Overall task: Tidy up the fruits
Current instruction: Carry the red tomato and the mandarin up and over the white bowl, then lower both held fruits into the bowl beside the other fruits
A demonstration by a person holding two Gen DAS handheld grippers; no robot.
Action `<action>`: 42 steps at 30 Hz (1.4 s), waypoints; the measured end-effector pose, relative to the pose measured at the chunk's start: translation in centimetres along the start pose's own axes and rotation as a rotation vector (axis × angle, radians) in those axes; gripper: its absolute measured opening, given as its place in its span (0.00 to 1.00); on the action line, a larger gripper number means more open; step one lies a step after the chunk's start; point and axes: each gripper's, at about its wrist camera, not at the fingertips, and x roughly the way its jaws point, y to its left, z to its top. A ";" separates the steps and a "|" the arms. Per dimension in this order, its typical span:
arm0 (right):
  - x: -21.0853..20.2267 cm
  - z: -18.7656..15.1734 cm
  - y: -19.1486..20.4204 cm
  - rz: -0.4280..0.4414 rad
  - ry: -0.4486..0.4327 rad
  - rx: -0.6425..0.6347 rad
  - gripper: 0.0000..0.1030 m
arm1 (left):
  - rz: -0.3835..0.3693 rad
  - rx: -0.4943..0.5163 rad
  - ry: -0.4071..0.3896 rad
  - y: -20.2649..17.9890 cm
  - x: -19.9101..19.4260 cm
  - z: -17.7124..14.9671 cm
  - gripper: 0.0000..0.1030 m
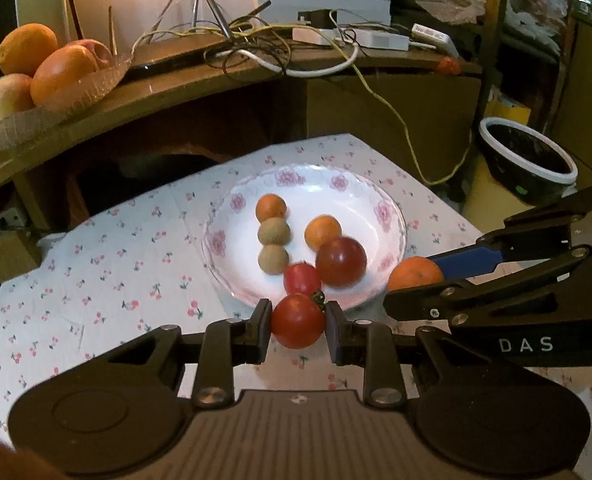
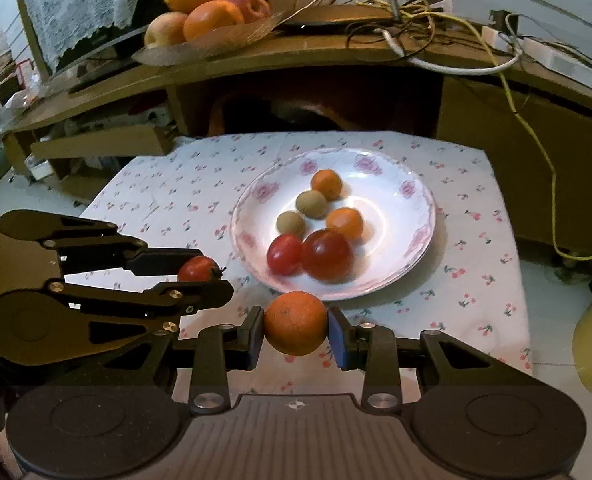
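Just short of the plate (image 1: 395, 216), my left fingers (image 1: 298, 320) pinch a soft, bruisable tomato (image 1: 297, 322) across its middle, right fingers (image 2: 296, 330) clamping the firmer orange (image 2: 295, 322).

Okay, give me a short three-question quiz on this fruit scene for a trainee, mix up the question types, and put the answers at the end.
1. True or false: the left gripper holds an orange.
2. Multiple choice: how many pieces of fruit lie in the floral plate? A) four B) six C) eight
3. Fill in: the right gripper has its fingers shut on an ______.

Key:
1. False. It grips a red tomato with a green stem.
2. B. Two small oranges, two brownish-green fruits, a small tomato and a dark red round fruit.
3. Orange, held just short of the plate's near rim.
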 end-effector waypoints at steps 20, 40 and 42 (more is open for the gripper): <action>1.3 2.5 -0.9 -0.051 -0.058 0.039 0.35 | 0.076 -0.001 -0.027 0.7 1.9 2.5 0.32; 3.2 4.0 -2.0 -0.087 -0.073 0.017 0.35 | 0.102 0.008 -0.029 1.0 4.0 3.9 0.30; 3.4 4.1 -2.1 -0.090 -0.072 0.016 0.35 | 0.103 0.010 -0.027 1.0 4.2 4.0 0.30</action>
